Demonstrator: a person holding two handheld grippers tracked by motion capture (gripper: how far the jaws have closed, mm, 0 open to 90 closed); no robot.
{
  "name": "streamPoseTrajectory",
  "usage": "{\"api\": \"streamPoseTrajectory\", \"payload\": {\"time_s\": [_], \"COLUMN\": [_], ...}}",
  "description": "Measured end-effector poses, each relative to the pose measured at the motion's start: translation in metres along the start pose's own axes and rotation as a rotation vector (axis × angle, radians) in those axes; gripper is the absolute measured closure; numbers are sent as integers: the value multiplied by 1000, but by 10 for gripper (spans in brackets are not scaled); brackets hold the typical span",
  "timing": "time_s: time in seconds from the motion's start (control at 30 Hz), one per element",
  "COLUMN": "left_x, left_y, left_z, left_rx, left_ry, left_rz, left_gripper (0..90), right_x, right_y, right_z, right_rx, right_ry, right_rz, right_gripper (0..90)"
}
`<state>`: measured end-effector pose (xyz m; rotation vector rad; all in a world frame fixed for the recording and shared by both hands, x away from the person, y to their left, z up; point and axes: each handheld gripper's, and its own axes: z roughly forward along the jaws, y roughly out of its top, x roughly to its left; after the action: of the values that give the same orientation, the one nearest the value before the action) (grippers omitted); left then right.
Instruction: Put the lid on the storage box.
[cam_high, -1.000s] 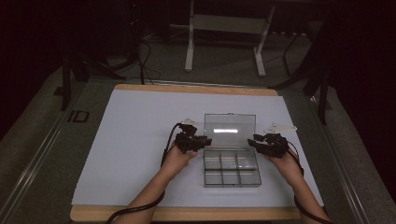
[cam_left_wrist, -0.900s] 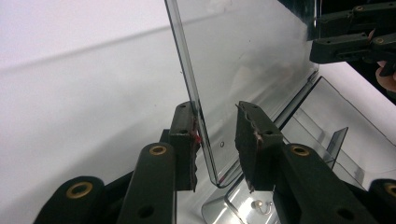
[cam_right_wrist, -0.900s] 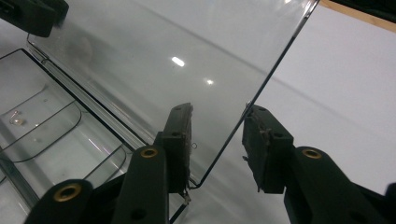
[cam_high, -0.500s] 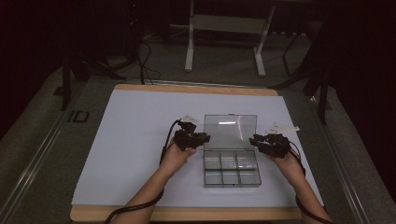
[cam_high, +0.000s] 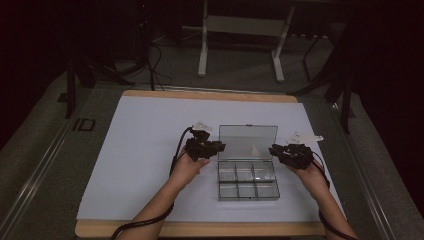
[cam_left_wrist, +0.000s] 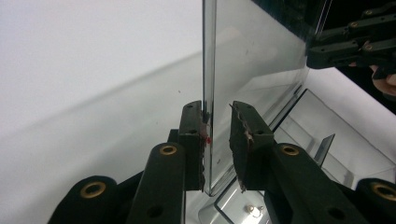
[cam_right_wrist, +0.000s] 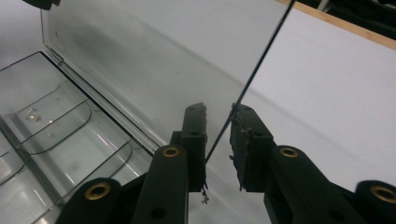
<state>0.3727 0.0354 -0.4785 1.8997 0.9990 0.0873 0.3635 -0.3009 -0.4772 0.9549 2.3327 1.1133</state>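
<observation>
The clear compartment box (cam_high: 248, 180) lies flat on the white sheet (cam_high: 140, 150), its long axis running from the person toward the table's far edge. Its transparent lid (cam_high: 248, 142) stands upright off the box's far side, the broad face toward the person and the long edge running across from one gripper to the other.

The left gripper (cam_high: 212, 149) straddles the lid's left end. In the left gripper view the lid edge (cam_left_wrist: 208, 93) rises vertically between the fingers (cam_left_wrist: 192, 135): it touches the left pad, with a gap to the right one, so the grip is not clamped.

The right gripper (cam_high: 280, 150) straddles the lid's right end. Its jaws have just been closing; the lid edge (cam_right_wrist: 254, 77) slants up between them, close to the right pad, clear of the left.
</observation>
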Motion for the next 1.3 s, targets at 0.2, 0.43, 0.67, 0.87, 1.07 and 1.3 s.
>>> {"api": "streamPoseTrajectory", "payload": {"time_s": [0.2,0.43,0.67,0.87,1.07,1.3], "left_x": [-4,-12,-20,-28,-33,-35], "left_y": [1,1,-4,-10,-17,-26], "left_z": [-5,-11,-16,-19,-20,-23], "left_rx": [-5,-3,-6,-5,-12,-9], "left_ry": [0,0,13,50,48,32], "left_rz": [18,51,93,145,169,163], "left_gripper": [741,739,730,717,691,678], "right_x": [2,5,8,10,14,17], "right_y": [1,3,1,-4,-10,-17], "right_z": [-5,-14,-22,-26,-31,-35], "right_rx": [-19,-41,-60,-70,-75,-67], "right_ry": [9,17,32,46,52,64], "right_rz": [-4,-11,-15,-19,-30,-36], "right_gripper": [758,761,766,767,772,779]}}
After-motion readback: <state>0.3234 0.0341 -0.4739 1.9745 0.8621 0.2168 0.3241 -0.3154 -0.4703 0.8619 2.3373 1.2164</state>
